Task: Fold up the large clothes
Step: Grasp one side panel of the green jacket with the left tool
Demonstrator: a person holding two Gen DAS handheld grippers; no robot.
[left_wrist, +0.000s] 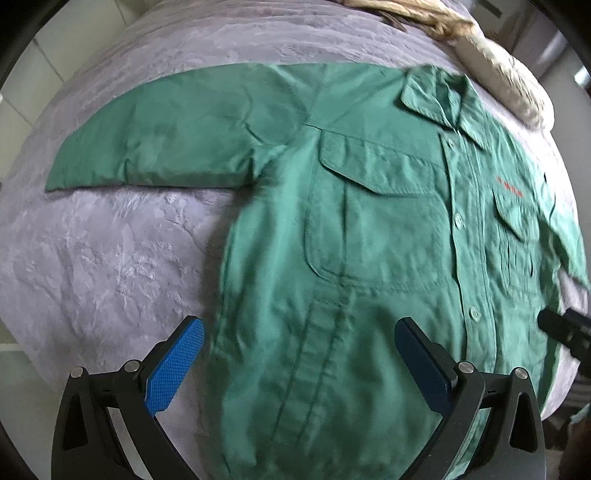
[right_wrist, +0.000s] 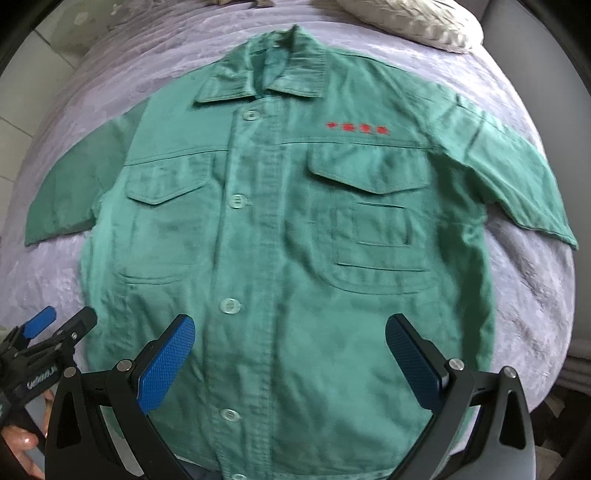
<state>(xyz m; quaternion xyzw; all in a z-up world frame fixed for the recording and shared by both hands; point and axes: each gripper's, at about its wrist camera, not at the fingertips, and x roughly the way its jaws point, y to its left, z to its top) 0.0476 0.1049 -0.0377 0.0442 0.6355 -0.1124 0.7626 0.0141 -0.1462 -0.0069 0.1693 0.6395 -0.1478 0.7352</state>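
A green short-sleeved work shirt (right_wrist: 295,229) lies flat, front up and buttoned, on a lilac bedspread (right_wrist: 535,295). It has two chest pockets, a collar at the far end and red lettering (right_wrist: 356,128). In the left wrist view the shirt (left_wrist: 369,240) spreads with its left sleeve (left_wrist: 166,147) stretched out sideways. My left gripper (left_wrist: 299,332) is open and empty above the shirt's lower left side. My right gripper (right_wrist: 290,328) is open and empty above the lower front placket. The left gripper also shows in the right wrist view (right_wrist: 59,325).
A cream knitted cushion (right_wrist: 413,18) lies beyond the collar at the head of the bed; it also shows in the left wrist view (left_wrist: 498,70). A tiled floor (left_wrist: 22,92) shows past the bed's left edge.
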